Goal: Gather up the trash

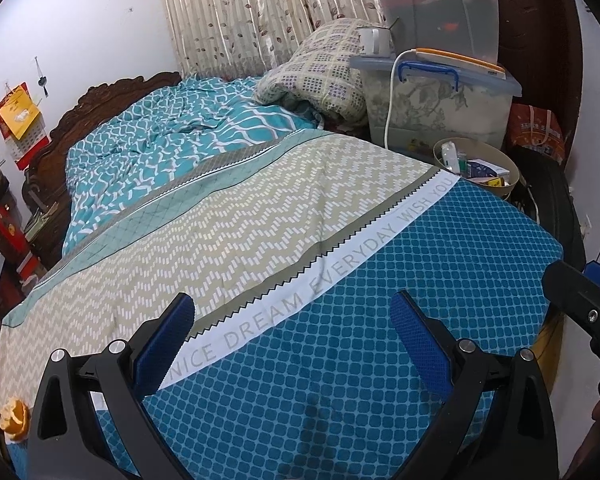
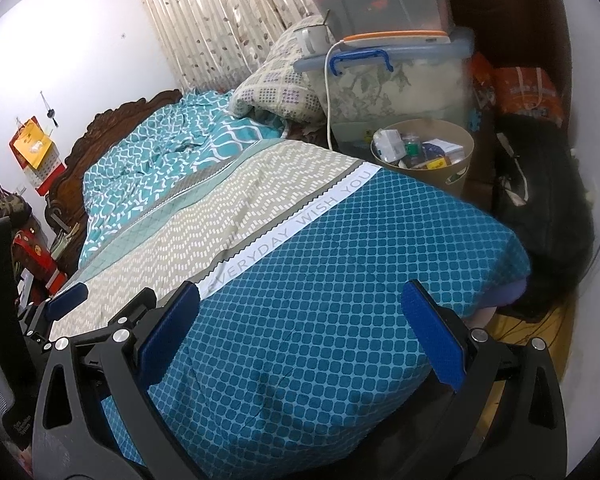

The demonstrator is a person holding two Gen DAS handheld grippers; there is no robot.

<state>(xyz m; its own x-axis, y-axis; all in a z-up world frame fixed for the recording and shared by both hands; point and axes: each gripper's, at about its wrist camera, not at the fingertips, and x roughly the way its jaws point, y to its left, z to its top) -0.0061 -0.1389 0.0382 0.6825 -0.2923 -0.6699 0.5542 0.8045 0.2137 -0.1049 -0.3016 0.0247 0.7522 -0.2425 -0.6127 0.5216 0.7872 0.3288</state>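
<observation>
Two grippers, left gripper [image 1: 292, 340] and right gripper [image 2: 300, 332], both spread wide, empty, above bed's foot edge; torn orange peel [image 1: 14, 420] at bed's left edge; round beige waste bin [image 2: 456, 176] beside far-right corner.

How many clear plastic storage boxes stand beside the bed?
2. The lower storage box, with blue handles, stands behind the round bin; the upper storage box, teal-lidded, is stacked on it. Others may be hidden.

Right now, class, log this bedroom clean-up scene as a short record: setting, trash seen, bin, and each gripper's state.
setting: bed with patterned cover
trash: orange peel at the bed's near-left edge
bin: round wastebasket beside the bed, already holding boxes and bottles
left gripper: open, empty, above the bed
right gripper: open, empty, above the bed
</observation>
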